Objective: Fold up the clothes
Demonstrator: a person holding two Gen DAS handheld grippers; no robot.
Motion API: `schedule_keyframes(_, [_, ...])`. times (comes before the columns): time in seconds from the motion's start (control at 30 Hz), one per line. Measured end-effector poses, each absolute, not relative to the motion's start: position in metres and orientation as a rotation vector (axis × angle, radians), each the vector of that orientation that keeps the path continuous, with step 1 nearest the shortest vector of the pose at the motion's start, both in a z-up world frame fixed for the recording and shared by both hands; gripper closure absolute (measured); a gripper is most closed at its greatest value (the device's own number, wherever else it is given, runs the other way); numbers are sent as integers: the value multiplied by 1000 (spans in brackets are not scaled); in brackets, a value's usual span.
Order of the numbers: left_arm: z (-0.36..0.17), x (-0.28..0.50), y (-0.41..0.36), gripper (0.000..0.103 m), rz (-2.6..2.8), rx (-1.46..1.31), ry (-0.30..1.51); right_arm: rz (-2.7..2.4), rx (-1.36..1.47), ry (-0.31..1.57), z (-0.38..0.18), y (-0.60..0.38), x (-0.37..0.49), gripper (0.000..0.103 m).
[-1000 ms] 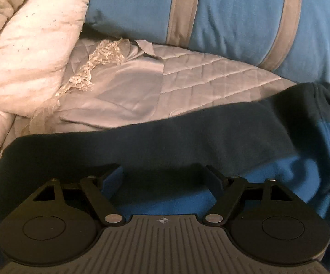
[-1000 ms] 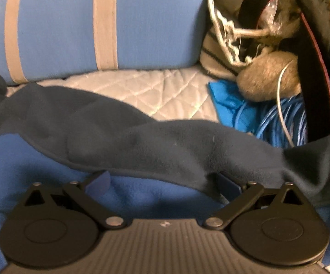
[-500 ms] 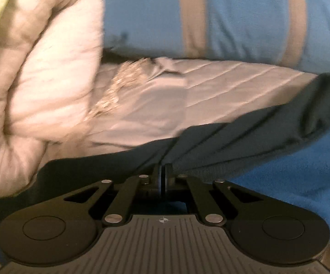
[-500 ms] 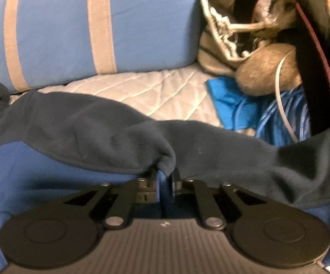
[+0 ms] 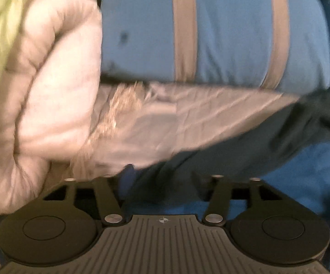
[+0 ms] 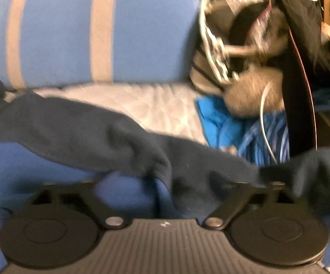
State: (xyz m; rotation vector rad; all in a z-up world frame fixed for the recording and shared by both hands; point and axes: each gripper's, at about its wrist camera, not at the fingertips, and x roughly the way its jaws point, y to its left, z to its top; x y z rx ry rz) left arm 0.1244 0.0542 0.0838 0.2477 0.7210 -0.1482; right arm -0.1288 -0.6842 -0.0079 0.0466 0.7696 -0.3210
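Quilted bedcover (image 6: 142, 105) under blue fleece garment (image 6: 62, 171), dark hem (image 6: 85, 137) crosswise.

Both of your wrist views are smearing with motion blur. In the left view the lace trim (image 5: 117, 105) on the quilted cover (image 5: 187, 123) is blurring into streaks, and the puffy white bedding (image 5: 50, 86) is running off the left edge. The left gripper (image 5: 162, 182) is showing only part of its fingers, the dark hem (image 5: 233, 150) hiding the rest. In the right view the dark hem (image 6: 96, 137) is covering the right gripper (image 6: 165, 189) fingertips, and the clutter (image 6: 256, 52) at upper right is blurring beyond telling.
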Motion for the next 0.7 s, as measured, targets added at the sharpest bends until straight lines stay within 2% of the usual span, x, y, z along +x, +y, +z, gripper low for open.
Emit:
schedule_keyframes(0.07, [103,117,51,34,-167,242,683,-273,73,749,7,-680,-130,0])
schedule_keyframes(0.37, [199,83,32,32,-292,248,559,-174,59,653,85,-655,-129,0])
schedule_keyframes(0.5, [239,68,26,27,-340,211,514,-152,46,605,125,-650,-131,0])
schedule_keyframes(0.7, [274,45,18,26,-441,146,479,-153,21,538,186,-656,-140,0])
